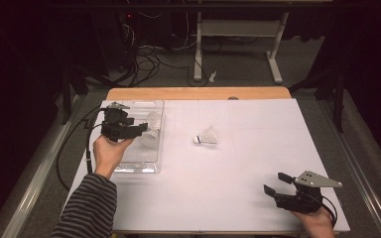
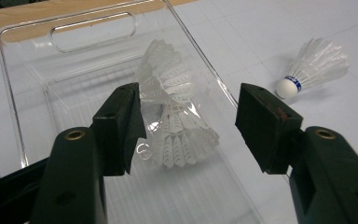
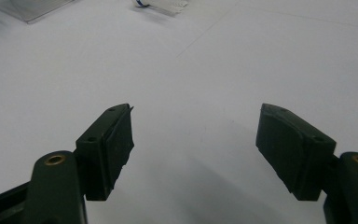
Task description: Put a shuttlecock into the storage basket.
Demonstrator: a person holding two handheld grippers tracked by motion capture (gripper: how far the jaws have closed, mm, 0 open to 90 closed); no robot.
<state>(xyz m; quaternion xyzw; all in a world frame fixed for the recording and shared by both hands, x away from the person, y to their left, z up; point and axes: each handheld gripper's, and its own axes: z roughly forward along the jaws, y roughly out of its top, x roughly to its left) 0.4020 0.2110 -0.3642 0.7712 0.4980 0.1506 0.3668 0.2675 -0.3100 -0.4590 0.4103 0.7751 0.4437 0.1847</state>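
Two white feather shuttlecocks [image 2: 175, 112] lie together in a clear plastic tray [image 2: 23, 93], also seen as shuttlecocks [image 1: 151, 130] in the tray [image 1: 138, 166] at the table's left. My left gripper [image 1: 144, 127] hovers over the tray, open, its jaws wide apart above the shuttlecocks [image 2: 189, 123] and touching nothing. A third shuttlecock [image 1: 207, 136] with a white cork and blue band lies on its side at mid-table, the same shuttlecock [image 2: 314, 67] to the right of the tray. My right gripper [image 1: 274, 182] rests open near the front right of the table, nothing between its fingers [image 3: 112, 149].
A white sheet [image 1: 238, 163] covers the table; a wooden edge [image 1: 198, 93] runs along its far side. Beyond stand desk legs [image 1: 275, 54] and cables [image 1: 144, 64] on the floor. A striped sleeve [image 1: 87, 208] comes in at the lower left.
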